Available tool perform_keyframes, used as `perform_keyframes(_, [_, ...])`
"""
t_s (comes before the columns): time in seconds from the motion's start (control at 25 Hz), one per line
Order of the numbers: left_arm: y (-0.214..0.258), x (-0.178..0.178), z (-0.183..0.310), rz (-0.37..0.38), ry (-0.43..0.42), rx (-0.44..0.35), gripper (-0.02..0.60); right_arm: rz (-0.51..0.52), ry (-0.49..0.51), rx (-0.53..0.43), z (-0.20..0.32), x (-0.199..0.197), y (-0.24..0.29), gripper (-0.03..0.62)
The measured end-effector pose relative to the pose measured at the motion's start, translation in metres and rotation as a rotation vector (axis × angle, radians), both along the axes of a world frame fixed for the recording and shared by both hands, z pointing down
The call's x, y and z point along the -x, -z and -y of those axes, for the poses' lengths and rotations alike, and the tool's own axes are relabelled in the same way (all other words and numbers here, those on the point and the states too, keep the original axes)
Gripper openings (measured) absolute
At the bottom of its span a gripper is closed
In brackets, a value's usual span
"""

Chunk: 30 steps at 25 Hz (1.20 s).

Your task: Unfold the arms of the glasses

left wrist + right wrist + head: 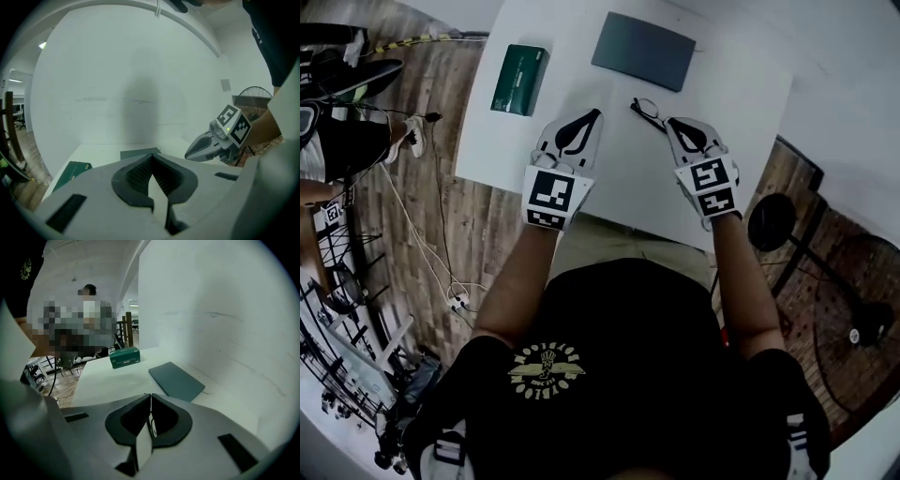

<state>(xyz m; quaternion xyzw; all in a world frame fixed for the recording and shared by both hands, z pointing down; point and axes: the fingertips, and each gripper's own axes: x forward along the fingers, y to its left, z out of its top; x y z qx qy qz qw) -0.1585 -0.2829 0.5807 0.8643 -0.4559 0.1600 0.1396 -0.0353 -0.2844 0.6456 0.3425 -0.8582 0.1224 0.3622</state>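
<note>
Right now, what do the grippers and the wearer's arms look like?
Left gripper and right gripper: pale grey tapered shells, black teardrop pads, each carrying a cube of black-and-white square markers. Person wears a black short-sleeved T-shirt with a yellow emblem.

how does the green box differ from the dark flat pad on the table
The green box is a thick block; the dark flat pad is thin and wider. The box sits at the left edge of the white table, the pad nearer its middle. Both lie flat on it.

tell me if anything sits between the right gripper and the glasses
Nothing visible does. The glasses lie on bare table close by the right gripper; the green box and grey pad sit farther back.
</note>
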Motion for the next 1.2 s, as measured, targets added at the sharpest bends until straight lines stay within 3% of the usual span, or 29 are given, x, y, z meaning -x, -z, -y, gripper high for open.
perform_keyframes(0.16, [-0.014,-0.011,0.006,0.001,-0.041,0.019,0.006,-0.069,0.01,0.031,-0.005,-0.001,-0.023,0.003])
perform_keyframes(0.44, [-0.034,-0.02,0.006,0.011,-0.084,0.058,0.006,-0.168,0.029,0.075,-0.005,-0.001,-0.054,0.069])
perform_keyframes(1.2, [-0.052,-0.006,-0.007,0.0,-0.059,0.093,0.006,-0.575,0.196,0.08,0.007,-0.001,-0.117,0.074])
